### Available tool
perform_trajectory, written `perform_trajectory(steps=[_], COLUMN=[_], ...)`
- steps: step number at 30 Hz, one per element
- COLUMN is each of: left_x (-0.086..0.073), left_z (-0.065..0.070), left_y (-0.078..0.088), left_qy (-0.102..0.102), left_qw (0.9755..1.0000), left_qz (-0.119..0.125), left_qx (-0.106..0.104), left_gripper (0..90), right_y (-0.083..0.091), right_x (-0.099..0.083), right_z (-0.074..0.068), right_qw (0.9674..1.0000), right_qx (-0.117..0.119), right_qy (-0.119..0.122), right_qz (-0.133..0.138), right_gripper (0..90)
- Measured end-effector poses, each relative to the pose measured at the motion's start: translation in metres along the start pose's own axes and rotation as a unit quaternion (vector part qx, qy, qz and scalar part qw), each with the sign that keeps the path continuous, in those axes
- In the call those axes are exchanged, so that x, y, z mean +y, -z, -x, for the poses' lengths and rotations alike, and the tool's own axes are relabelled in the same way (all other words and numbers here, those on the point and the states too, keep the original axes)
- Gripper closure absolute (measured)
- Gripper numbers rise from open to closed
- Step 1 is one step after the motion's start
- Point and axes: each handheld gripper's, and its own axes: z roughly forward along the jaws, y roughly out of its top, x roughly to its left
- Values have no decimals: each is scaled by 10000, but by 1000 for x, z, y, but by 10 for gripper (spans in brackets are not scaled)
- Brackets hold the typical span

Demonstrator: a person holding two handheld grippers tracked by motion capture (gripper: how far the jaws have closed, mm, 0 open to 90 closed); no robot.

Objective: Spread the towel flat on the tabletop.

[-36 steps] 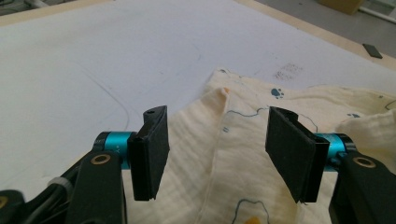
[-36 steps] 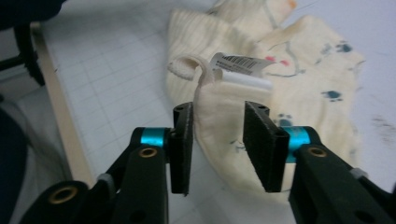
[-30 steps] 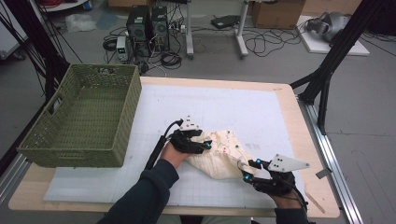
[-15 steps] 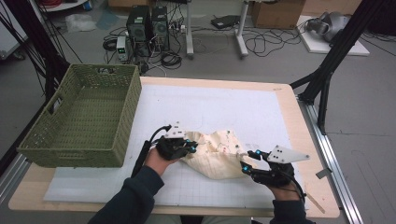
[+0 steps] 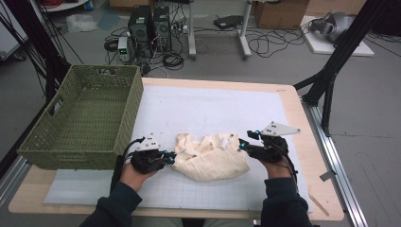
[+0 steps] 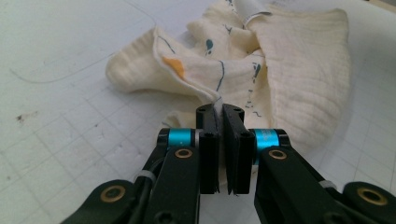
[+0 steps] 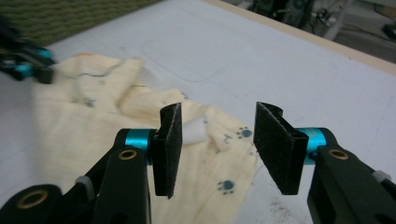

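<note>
already the left tongs (image 6: 219,109) pinch the cream cloth's (image 5: 213,158) edge, low centre on the worktop (image 5: 213,106); right tongs (image 7: 217,147) gape empty above it. a thin bite may slip when pulled.

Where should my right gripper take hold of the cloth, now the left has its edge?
Probably the near right corner of the cloth, below the open right gripper. It lies flat, opposite the raised edge that the left gripper pinches, so come down from above and close on the hem.
</note>
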Motion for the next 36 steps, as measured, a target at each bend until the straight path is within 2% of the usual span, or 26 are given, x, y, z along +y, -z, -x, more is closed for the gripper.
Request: perform_trajectory(steps=[3, 6, 12, 15, 17, 20, 22, 24, 25, 27, 30, 36], left_x=[-5, -8, -10, -11, -11, -11, -11, -11, -11, -11, -11, -10], left_z=[-2, -3, -5, -5, -5, -6, -6, -6, -6, -6, -5, -4], left_y=[3, 6, 8, 8, 9, 9, 9, 8, 8, 8, 7, 5], left_qy=[107, 127, 194, 201, 203, 193, 206, 200, 211, 218, 200, 196], left_qw=[9999, 9999, 9998, 9998, 9998, 9998, 9998, 9998, 9998, 9997, 9998, 9997], left_qz=[-26, -14, 44, 37, 44, 55, 61, 51, 61, 65, 71, 116], left_qx=[3, 10, 9, 30, 38, 39, 43, 36, 36, 34, 47, 36], left_gripper=[842, 840, 838, 836, 835, 835, 832, 832, 832, 831, 830, 830], right_y=[-23, -45, -72, -80, -86, -87, -86, -84, -85, -85, -83, -71], right_x=[-3, -9, -21, -25, -26, -27, -27, -27, -27, -25, -25, -26], right_z=[9, 15, 23, 22, 19, 19, 20, 21, 20, 19, 22, 38], right_qw=[9994, 9977, 9933, 9920, 9900, 9892, 9893, 9898, 9900, 9903, 9893, 9858], right_qx=[-172, -296, -460, -412, -417, -452, -435, -262, -207, -243, -506, -1150], right_qy=[-138, -243, -489, -493, -399, -512, -522, -545, -506, -336, -290, -519], right_qz=[-253, -567, -937, -1085, -1289, -1299, -1288, -1289, -1301, -1328, -1337, -1112], right_gripper=[488, 477, 475, 495, 493, 524, 657, 828, 854, 866, 869, 869])
